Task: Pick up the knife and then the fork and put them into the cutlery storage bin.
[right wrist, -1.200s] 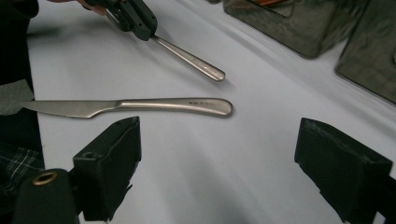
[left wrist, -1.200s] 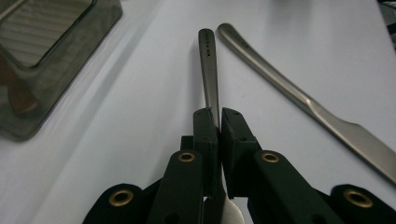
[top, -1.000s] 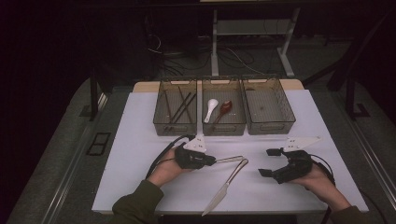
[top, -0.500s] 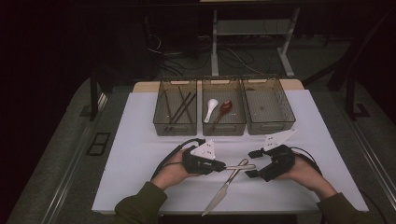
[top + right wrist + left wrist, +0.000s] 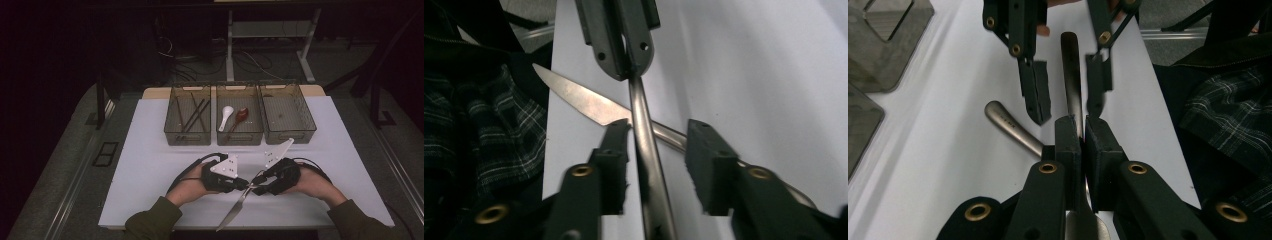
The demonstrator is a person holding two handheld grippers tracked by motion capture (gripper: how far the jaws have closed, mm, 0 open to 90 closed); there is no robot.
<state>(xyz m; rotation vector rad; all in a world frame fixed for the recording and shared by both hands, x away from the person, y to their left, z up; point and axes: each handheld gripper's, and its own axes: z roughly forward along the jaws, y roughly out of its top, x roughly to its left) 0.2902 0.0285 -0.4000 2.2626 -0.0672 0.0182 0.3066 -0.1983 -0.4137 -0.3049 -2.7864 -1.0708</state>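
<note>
Left gripper (image 5: 1082, 131): clamped on a metal utensil handle (image 5: 1071, 75).
Right gripper (image 5: 658, 160): jaws just closing around that handle, not yet pressing.
Knife (image 5: 235, 210): on the white table (image 5: 150, 165), beneath.

A white bench (image 5: 150, 165) carries three clear bins in a row along its far side: the left bin (image 5: 188, 135), the middle bin (image 5: 239, 136) and the right bin (image 5: 290, 131). A table knife (image 5: 235, 212) lies slantwise near the front edge, its blade pointing toward the person
</note>
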